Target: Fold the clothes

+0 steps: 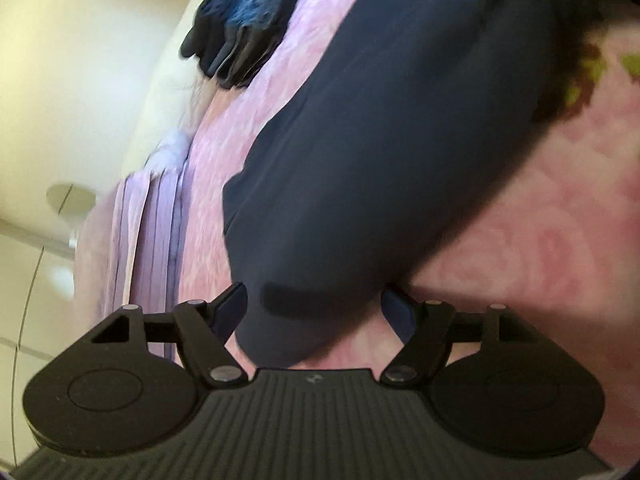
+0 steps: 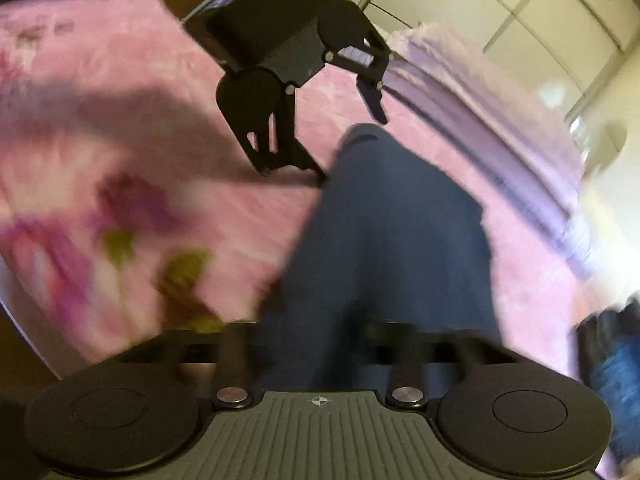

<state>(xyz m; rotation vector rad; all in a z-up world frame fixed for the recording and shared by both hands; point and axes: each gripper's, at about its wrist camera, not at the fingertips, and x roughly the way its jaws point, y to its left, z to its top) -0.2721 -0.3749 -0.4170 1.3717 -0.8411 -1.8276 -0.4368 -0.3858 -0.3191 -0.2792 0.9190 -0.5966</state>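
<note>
A long navy garment [image 1: 380, 152] lies stretched across a pink bedspread [image 1: 540, 260]. My left gripper [image 1: 314, 312] is open, its jaws wide apart with the garment's near end lying between them. In the right wrist view the same garment [image 2: 400, 232] runs from my right gripper [image 2: 320, 344] toward the left gripper [image 2: 352, 136], which is open at the cloth's far end. My right gripper's fingers are blurred and partly hidden by the cloth that passes between them.
A stack of folded dark clothes [image 1: 240, 28] sits at the far side of the bed, also at the right edge of the right wrist view [image 2: 612, 380]. A lilac ruffled bed skirt [image 1: 156, 232] marks the bed's edge. Beyond it is pale tiled floor [image 1: 28, 280].
</note>
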